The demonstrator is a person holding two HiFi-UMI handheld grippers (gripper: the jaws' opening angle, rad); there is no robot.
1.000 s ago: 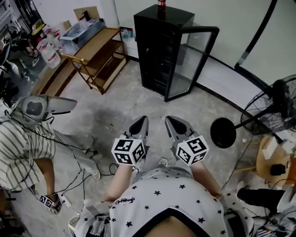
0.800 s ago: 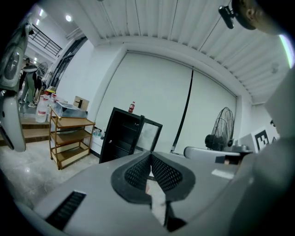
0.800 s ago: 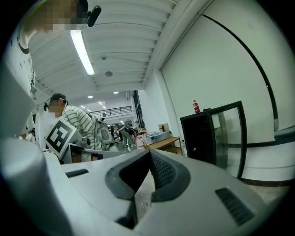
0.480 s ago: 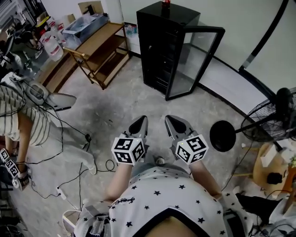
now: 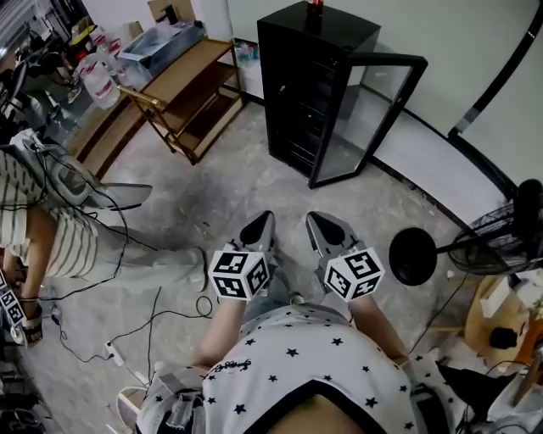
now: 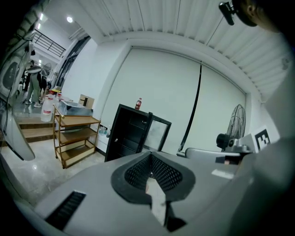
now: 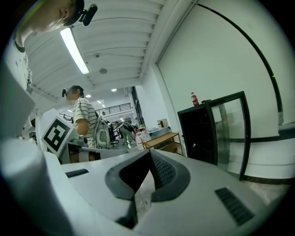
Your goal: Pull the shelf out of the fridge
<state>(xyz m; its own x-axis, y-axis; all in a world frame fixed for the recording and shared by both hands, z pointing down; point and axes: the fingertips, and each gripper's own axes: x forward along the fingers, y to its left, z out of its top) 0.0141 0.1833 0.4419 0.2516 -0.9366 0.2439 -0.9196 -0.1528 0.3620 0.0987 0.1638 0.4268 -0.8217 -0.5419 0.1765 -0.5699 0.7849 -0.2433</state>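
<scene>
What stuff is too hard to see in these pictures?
- The shelves inside the fridge: in all three views the inside is too dark and small to count them.
- The bottle on top of the fridge: cut off by the top edge in the head view; its label is too small in both gripper views.
- The fan: cut off by the right edge in the head view.

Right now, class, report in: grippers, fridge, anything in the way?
Left gripper, right gripper: shut, empty. Fridge ahead, door open, untouched. Cables on floor to left.
</scene>
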